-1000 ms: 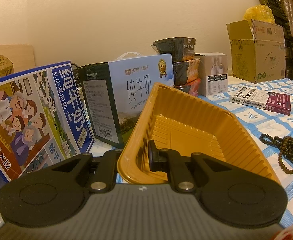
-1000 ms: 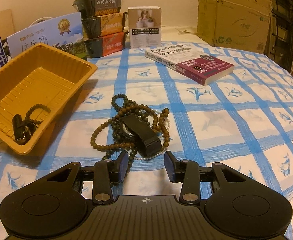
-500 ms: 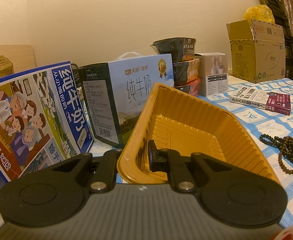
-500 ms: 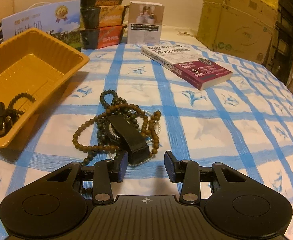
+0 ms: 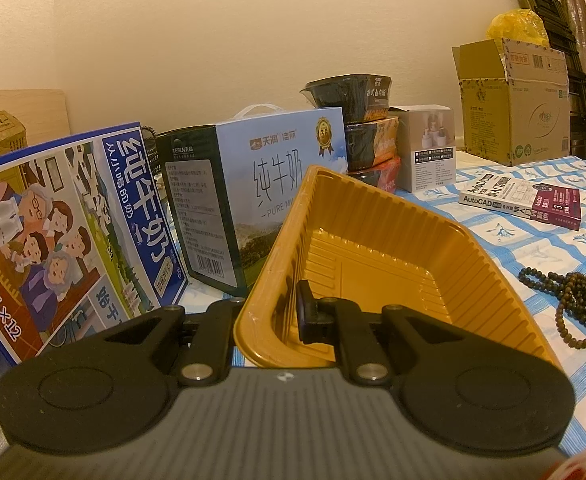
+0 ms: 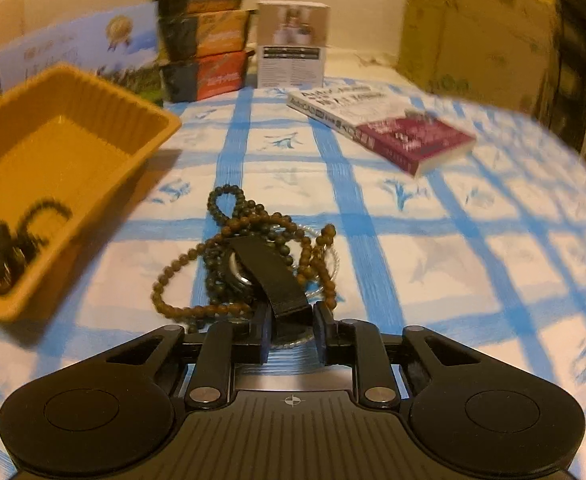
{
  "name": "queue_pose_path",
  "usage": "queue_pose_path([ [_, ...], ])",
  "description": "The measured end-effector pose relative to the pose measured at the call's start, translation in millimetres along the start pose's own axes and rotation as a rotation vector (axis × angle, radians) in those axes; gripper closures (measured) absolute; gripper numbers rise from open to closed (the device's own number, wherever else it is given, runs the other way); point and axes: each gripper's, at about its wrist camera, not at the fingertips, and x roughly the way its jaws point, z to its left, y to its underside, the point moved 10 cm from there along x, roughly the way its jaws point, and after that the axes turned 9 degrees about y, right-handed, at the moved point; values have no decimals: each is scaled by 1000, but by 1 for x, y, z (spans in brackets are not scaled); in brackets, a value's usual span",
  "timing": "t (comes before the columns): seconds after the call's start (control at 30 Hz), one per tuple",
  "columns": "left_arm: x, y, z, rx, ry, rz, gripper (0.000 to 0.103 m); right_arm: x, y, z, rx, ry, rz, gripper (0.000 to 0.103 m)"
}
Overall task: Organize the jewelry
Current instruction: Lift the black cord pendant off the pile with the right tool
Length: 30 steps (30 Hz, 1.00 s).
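Observation:
My left gripper [image 5: 269, 320] is shut on the near wall of the yellow plastic tray [image 5: 373, 196], one finger outside and one inside. The right wrist view shows the same tray [image 6: 93, 84] at the left, with a dark bead bracelet [image 6: 33, 224] and a small dark item inside. A tangle of brown bead strings [image 6: 229, 236] lies on the blue checked cloth, with a black watch strap [image 6: 269, 268] on top. The right gripper [image 6: 291, 332] is closing, and its pads meet the near end of that strap. The bead pile [image 5: 573, 300] also shows in the left wrist view.
Two milk cartons [image 5: 73, 216] [image 5: 261, 188] stand behind the tray. Stacked noodle bowls [image 6: 205, 36] and a small white box [image 6: 293, 44] stand at the back. A book [image 6: 385, 128] lies to the right. A cardboard box [image 5: 513, 100] sits at the far right.
The right gripper has moved forward and down onto the bead pile, and its jaws have narrowed around the black strap. The left gripper and tray have not moved.

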Motion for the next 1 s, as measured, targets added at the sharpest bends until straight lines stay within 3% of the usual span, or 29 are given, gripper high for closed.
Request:
queue_pose_path([
  [0.33, 0, 0, 0, 1, 1, -1, 91, -23, 4, -35, 574, -217, 132, 82],
  [0.47, 0, 0, -1, 3, 1, -1, 91, -39, 10, -29, 683, -326, 176, 82],
  [0.6, -1, 0, -1, 4, 3, -2, 91, -47, 31, -9, 752, -426, 282, 82],
  [0.73, -3, 1, -2, 0, 4, -1, 91, -45, 51, 0, 768, -434, 361, 82],
  [0.9, -3, 1, -2, 0, 4, -2, 91, -48, 47, -9, 585, -283, 323, 80],
  [1.0, -4, 2, -3, -2, 2, -4, 91, -54, 45, -10, 490, -232, 277, 56],
])
